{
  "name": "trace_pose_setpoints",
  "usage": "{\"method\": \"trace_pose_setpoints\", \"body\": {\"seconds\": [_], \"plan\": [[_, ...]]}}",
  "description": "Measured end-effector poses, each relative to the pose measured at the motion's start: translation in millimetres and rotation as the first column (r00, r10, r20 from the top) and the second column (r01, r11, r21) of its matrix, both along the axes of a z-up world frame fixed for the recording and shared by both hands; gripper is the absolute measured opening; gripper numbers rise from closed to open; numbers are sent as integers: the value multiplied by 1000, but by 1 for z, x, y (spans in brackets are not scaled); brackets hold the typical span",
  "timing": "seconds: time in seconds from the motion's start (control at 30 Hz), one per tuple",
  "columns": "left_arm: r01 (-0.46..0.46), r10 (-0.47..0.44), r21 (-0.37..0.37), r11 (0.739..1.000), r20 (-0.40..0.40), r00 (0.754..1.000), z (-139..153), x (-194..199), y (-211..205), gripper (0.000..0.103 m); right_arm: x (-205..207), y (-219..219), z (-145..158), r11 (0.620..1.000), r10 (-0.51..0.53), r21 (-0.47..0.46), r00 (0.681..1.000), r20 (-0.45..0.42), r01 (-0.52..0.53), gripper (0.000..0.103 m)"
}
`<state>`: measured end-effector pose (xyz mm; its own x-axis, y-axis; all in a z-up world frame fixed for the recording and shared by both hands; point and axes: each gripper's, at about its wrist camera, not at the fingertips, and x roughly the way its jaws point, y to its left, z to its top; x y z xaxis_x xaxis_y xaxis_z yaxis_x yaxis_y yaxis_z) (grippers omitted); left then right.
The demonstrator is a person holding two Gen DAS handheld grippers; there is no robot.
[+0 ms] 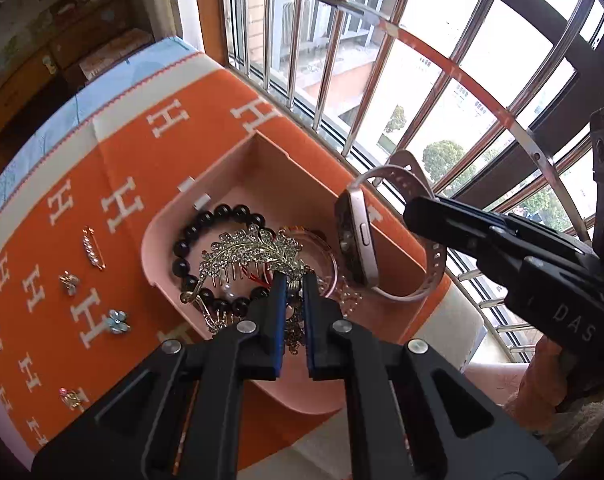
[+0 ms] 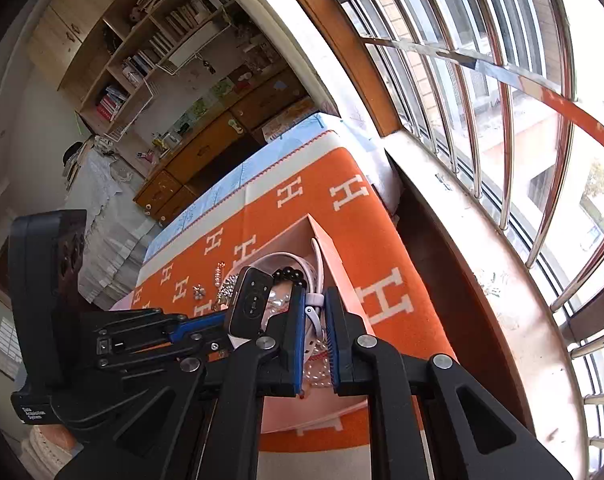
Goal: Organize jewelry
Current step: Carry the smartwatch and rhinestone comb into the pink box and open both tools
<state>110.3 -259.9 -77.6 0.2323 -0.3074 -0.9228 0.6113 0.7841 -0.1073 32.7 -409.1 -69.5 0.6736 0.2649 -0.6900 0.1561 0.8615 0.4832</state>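
Note:
A pink tray (image 1: 261, 160) sits on the orange cloth (image 1: 205, 128) and holds a black bead bracelet (image 1: 205, 220), a rhinestone leaf hair comb (image 1: 245, 248) and thin bangles (image 1: 322, 248). My left gripper (image 1: 293, 284) is over the tray, its jaws narrowly apart around a gold chain piece. My right gripper (image 2: 314, 300) is shut on the pale pink strap (image 2: 316, 308) of a rose-gold smartwatch (image 1: 358, 236) and holds it tilted above the tray; the watch back shows in the right wrist view (image 2: 251, 300).
Small brooches and earrings (image 1: 115, 320) and a pearl hair clip (image 1: 91, 252) lie on the cloth left of the tray. A barred window (image 1: 382, 60) runs along the table's far edge. Wooden drawers and shelves (image 2: 205, 148) stand beyond the table.

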Motion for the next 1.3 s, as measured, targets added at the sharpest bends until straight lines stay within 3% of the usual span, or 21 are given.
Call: {"method": "trace_pose_setpoints", "body": {"seconds": [0.3,0.47,0.8,1.17,1.3], "plan": [[52,-51,23,998,-53,997,-30,-36,-5,6,7,-9,-31,1000,4,-3,1000,-27,-4,10],[36,-35,12,999,-26,999,-24,-44,8,6,27,4,-32,999,34,0,999,-28,-34,10],[-136,138,-36,990,82,987,9,-35,66,10,60,36,-30,996,92,-8,995,-34,-92,10],[-279,284,-57,959,108,953,0,-28,110,11,102,68,-36,989,105,-93,992,-68,-111,10],[-317,323,-68,946,118,939,1,-27,122,11,115,78,-43,987,107,-112,990,-96,-117,19]]}}
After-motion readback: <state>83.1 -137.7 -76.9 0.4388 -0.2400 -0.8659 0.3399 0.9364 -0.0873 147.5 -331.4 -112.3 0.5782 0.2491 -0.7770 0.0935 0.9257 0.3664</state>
